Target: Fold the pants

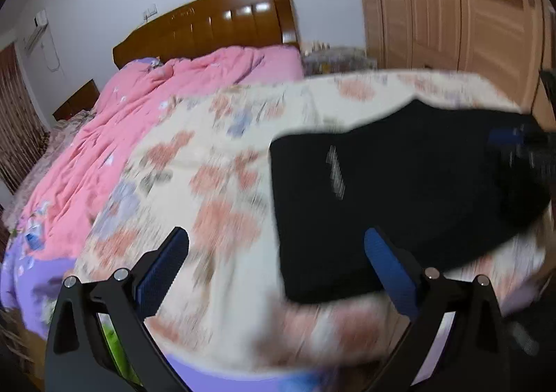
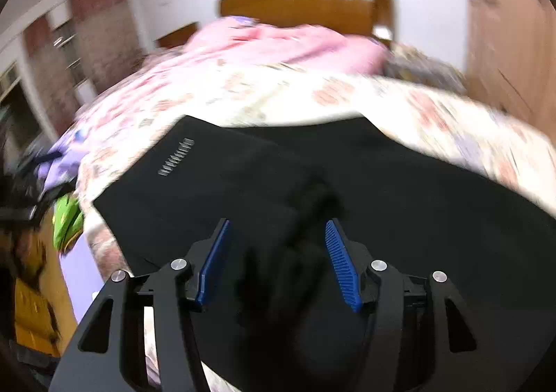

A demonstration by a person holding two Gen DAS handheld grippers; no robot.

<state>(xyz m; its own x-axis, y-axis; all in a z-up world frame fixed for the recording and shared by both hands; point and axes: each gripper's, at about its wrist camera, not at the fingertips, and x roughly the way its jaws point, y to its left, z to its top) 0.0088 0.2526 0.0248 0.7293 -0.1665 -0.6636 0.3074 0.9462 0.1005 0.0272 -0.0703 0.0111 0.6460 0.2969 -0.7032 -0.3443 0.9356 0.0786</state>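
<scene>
The black pants [image 1: 382, 190] lie folded flat on the floral bedspread [image 1: 215, 162], with a small grey logo near their left edge. My left gripper [image 1: 278, 249] hovers above the pants' near left corner. It is open wide, with nothing between its blue pads. In the right wrist view the pants [image 2: 399, 190] fill the lower half. My right gripper [image 2: 278, 235] stands open just above them. A blurred raised bunch of black cloth lies between its fingers, and neither pad presses on it. The right gripper [image 1: 521, 145] also shows as a blur at the pants' far right end.
A rumpled pink quilt [image 1: 166, 107] covers the far part of the bed below a brown wooden headboard [image 1: 222, 23]. A light wooden wardrobe [image 1: 451, 9] stands on the right. Something green [image 2: 66, 218] lies off the bed's left edge. Both views are motion-blurred.
</scene>
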